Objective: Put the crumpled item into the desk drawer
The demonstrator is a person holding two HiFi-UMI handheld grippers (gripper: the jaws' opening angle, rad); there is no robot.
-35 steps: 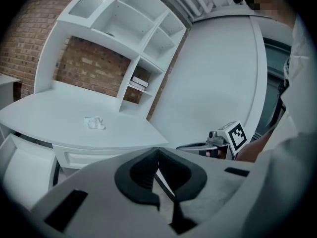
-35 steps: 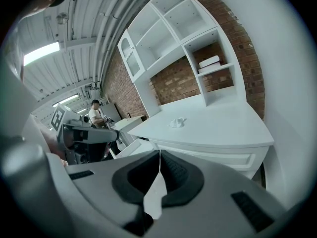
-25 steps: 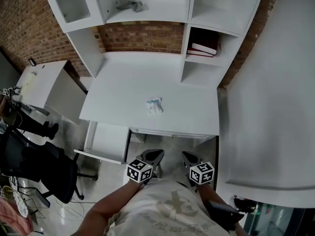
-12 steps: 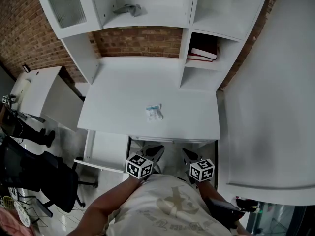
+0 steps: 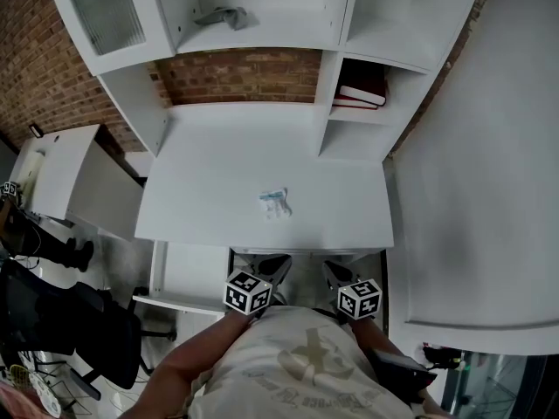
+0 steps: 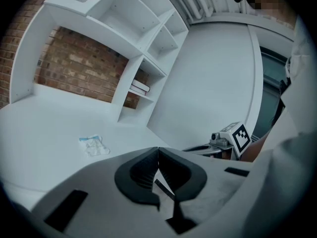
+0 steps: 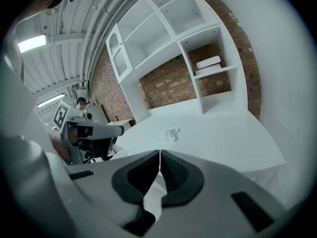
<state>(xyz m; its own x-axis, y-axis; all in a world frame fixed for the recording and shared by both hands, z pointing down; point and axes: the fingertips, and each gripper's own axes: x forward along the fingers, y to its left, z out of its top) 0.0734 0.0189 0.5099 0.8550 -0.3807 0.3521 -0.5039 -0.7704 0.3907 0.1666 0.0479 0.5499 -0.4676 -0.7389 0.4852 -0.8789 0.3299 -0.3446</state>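
Observation:
A crumpled white item with a blue edge (image 5: pixel 275 203) lies on the white desk top (image 5: pixel 201 182), towards its front middle; it also shows as a small crumple (image 6: pixel 94 145) in the left gripper view and a pale crumple (image 7: pixel 170 133) in the right gripper view. The drawer front (image 5: pixel 306 252) under the desk edge looks closed. Both grippers hang at the desk's front edge, short of the item. My left gripper (image 5: pixel 278 267) is shut with nothing in it (image 6: pixel 158 155). My right gripper (image 5: pixel 330 271) is shut and empty too (image 7: pixel 159 158).
A white hutch stands on the desk: a grey cloth (image 5: pixel 223 16) on its upper shelf, books (image 5: pixel 360 88) in a right cubby. A white pedestal unit (image 5: pixel 188 273) sits under the desk's left. A white wall panel (image 5: pixel 480 190) borders the right. A black chair (image 5: pixel 70 321) stands at left.
The view and both grippers have moved closer to the desk's front edge. The desk and item have shifted slightly down in the head view. Both grippers stay shut.

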